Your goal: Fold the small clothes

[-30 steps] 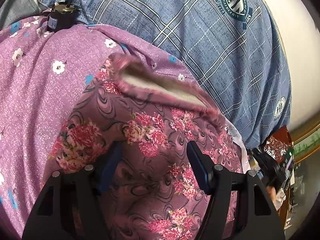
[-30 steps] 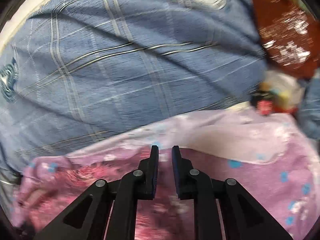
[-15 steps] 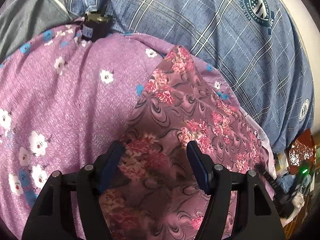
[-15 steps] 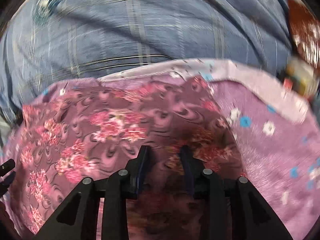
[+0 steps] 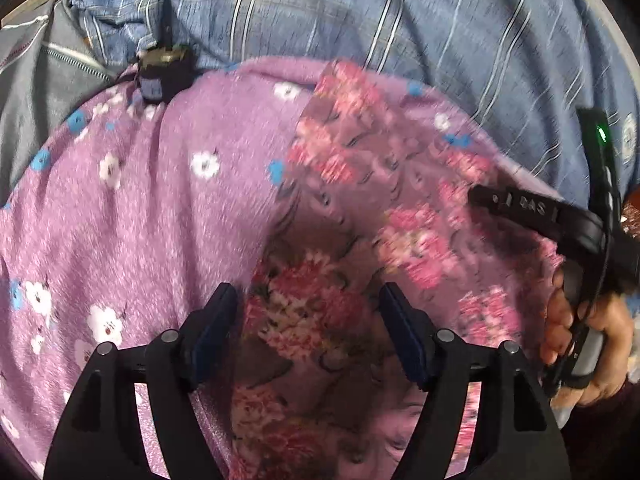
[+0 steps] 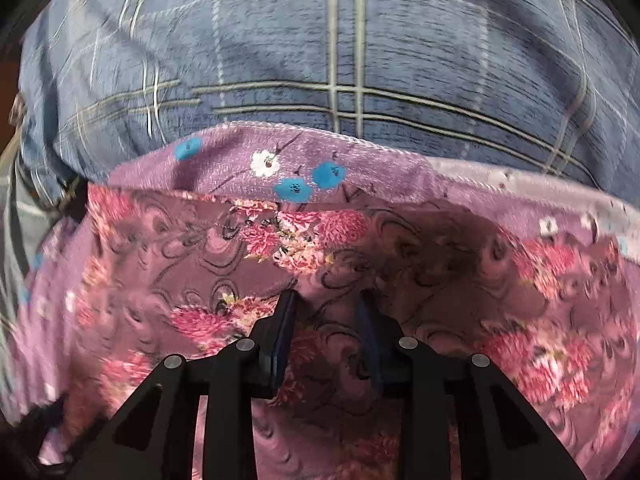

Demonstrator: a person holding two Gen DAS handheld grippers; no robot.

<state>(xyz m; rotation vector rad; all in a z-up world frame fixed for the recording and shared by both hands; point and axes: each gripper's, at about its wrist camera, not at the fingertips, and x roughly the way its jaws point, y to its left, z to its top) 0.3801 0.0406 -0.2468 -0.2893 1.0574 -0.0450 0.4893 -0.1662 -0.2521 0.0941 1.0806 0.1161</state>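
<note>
Now my left gripper (image 5: 308, 332) hangs with fingers spread wide over the rose-print garment (image 5: 360, 240) — nothing gripped. It lies on the lilac flowered cloth (image 5: 160, 208), over a blue plaid sheet (image 5: 360, 12). My right gripper (image 6: 326, 332) is parted too, cloth between its fingers — whether pinched, I cannot tell. Blur smears the edges.

R gripper (image 6: 326, 328) fingers opened, rose-print garment (image 6: 360, 256) now laid flat.
</note>
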